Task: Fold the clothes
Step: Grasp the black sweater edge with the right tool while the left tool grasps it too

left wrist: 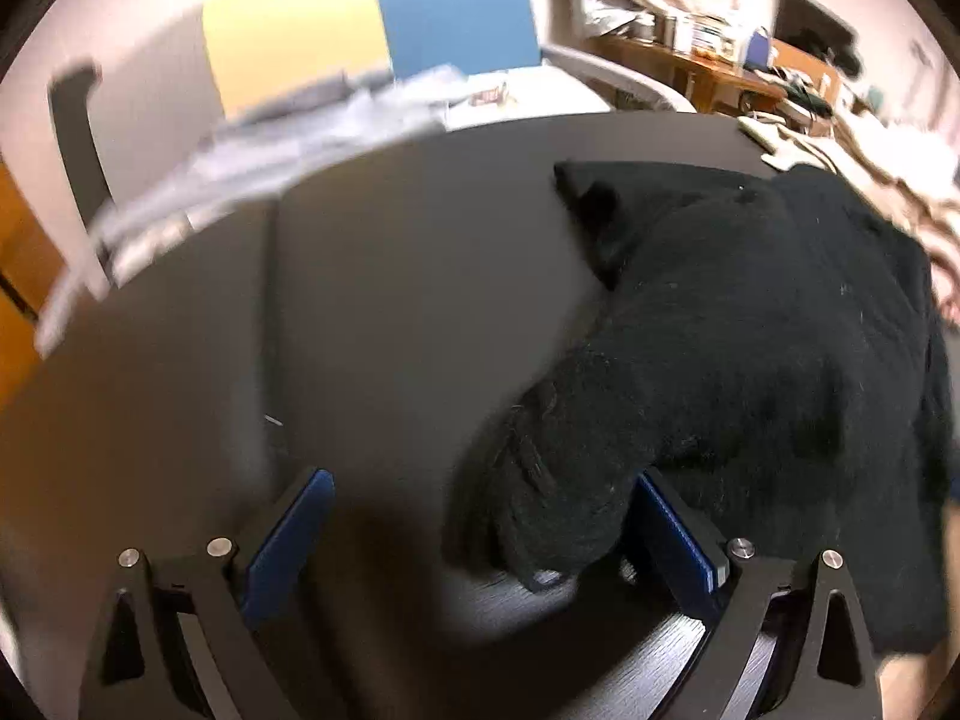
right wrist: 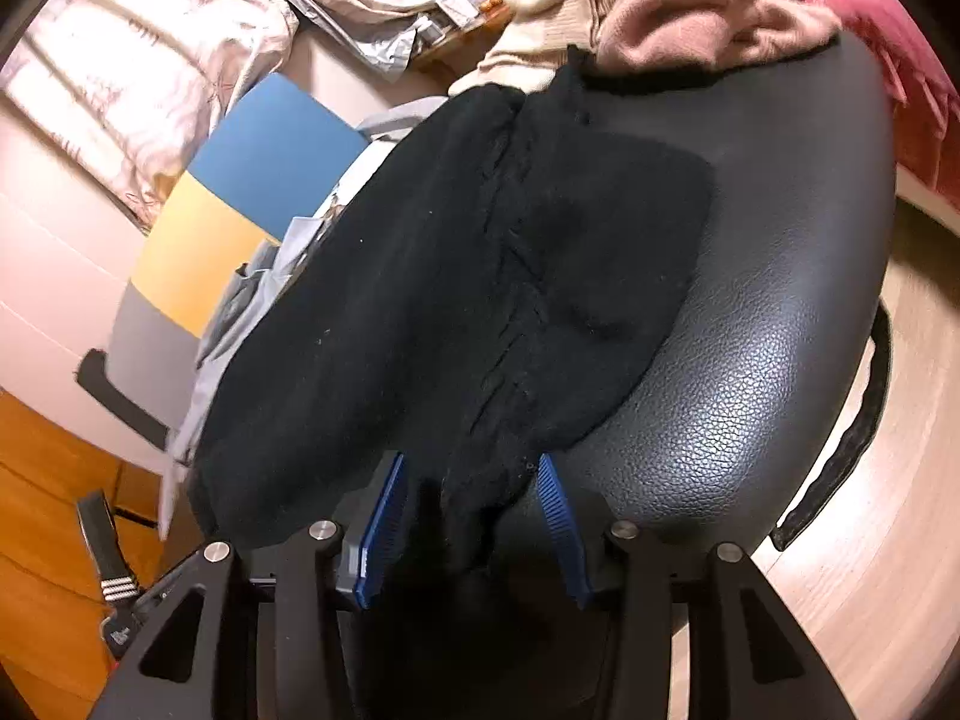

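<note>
A black knitted sweater (left wrist: 750, 312) (right wrist: 456, 276) lies spread on a round black leather seat (left wrist: 390, 300) (right wrist: 750, 330). In the left wrist view my left gripper (left wrist: 483, 477) stands wide open. The sweater's sleeve end (left wrist: 552, 516) lies between its blue pads, close to the right pad (left wrist: 678, 534) and well apart from the left one. In the right wrist view my right gripper (right wrist: 471, 459) is partly open over the sweater's near edge. A fold of black knit lies loosely between its pads, and neither pad presses on it.
A pale grey-blue garment (left wrist: 258, 150) (right wrist: 240, 312) hangs over the seat's far-left rim. Pink and cream knitwear (right wrist: 690, 18) is heaped at the seat's far edge. A blue and yellow panel (right wrist: 264, 150) stands behind. Wooden floor (right wrist: 900, 480) lies to the right.
</note>
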